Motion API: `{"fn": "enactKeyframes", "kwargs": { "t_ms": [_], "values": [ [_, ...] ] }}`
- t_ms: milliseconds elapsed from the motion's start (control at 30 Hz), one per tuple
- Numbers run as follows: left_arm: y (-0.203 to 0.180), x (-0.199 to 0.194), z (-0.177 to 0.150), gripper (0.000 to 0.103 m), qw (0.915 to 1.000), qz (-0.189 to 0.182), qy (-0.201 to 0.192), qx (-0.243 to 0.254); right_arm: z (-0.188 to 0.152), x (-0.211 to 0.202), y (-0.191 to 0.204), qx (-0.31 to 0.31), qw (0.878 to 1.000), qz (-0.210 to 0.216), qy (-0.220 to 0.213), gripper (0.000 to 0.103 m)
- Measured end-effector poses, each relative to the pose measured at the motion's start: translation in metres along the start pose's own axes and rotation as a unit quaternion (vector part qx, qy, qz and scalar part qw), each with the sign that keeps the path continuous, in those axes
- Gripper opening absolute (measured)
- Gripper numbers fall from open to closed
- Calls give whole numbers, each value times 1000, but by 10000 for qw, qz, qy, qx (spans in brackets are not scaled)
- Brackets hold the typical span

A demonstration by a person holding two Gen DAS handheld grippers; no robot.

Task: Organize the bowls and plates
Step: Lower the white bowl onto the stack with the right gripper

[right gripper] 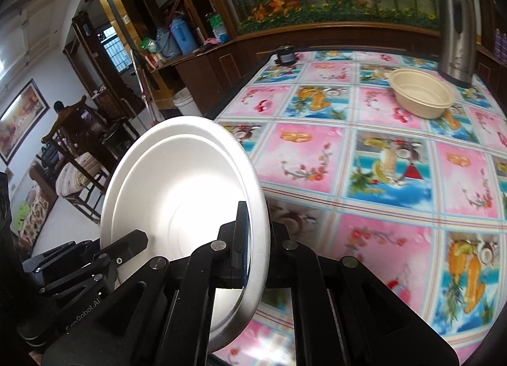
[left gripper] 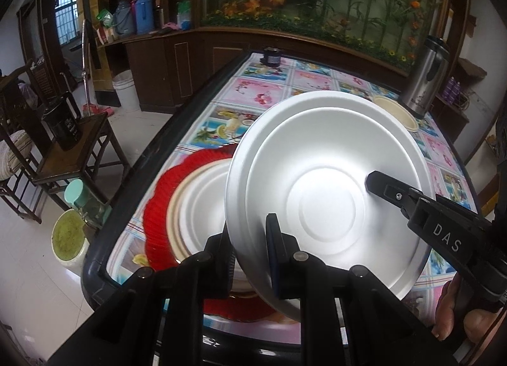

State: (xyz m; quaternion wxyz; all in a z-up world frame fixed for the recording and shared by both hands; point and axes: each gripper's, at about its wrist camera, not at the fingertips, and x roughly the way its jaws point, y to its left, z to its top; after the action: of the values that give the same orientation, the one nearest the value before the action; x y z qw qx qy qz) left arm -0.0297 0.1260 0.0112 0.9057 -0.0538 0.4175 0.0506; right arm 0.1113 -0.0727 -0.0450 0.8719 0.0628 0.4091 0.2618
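A white plate [left gripper: 326,188] is held tilted above the table by both grippers. My left gripper [left gripper: 250,258] is shut on its near rim. My right gripper [left gripper: 408,198] clamps the rim on the other side. In the right wrist view the same plate [right gripper: 177,194] stands on edge with my right gripper [right gripper: 256,251] shut on its rim and the left gripper [right gripper: 126,247] at its left. Below it a red fluted plate [left gripper: 164,207] carries a beige plate and a white plate [left gripper: 202,207]. A beige bowl [right gripper: 423,96] sits at the far right.
A steel thermos [right gripper: 456,29] stands behind the bowl. A small dark jar [right gripper: 285,55] sits at the table's far edge. The table [right gripper: 380,175] has a floral cloth and a dark rim. Wooden chairs [left gripper: 63,150] and a jar stand left of the table.
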Motion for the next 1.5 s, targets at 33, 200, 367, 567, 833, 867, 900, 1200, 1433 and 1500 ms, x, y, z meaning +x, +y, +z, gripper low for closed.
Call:
{"fn": "enactKeyframes", "kwargs": {
  "t_ms": [33, 200, 367, 567, 833, 867, 900, 1200, 1433, 1500],
  "values": [
    [2, 2, 2, 17, 10000, 51, 3, -15, 1, 3, 3, -15, 10000, 24, 7, 6],
    [13, 12, 7, 17, 9997, 211, 112, -105, 10, 23, 13, -61, 9998, 151, 88, 6],
    [26, 24, 16, 18, 9988, 363, 260, -188, 19, 39, 24, -157, 9995, 176, 190, 6],
    [40, 30, 34, 18, 9976, 489, 460, -195, 33, 57, 42, -362, 9987, 136, 317, 6],
    [45, 44, 23, 18, 9953, 350, 885, -180, 22, 76, 42, -355, 9966, 166, 726, 6],
    [45, 46, 20, 18, 9946, 287, 978, -168, 19, 77, 41, -346, 9962, 152, 785, 6],
    [45, 48, 19, 18, 9941, 242, 1041, -161, 17, 78, 39, -341, 9957, 139, 847, 6],
    [47, 43, 19, 19, 9922, 61, 1238, -118, 20, 84, 38, -376, 9927, 84, 1141, 6],
    [48, 30, 19, 25, 9937, 33, 1120, -9, 15, 92, 38, -137, 9857, 430, 1622, 7],
    [50, 39, 16, 25, 9916, -21, 1290, -56, 15, 95, 36, -94, 9847, 439, 1686, 9]
  ]
}}
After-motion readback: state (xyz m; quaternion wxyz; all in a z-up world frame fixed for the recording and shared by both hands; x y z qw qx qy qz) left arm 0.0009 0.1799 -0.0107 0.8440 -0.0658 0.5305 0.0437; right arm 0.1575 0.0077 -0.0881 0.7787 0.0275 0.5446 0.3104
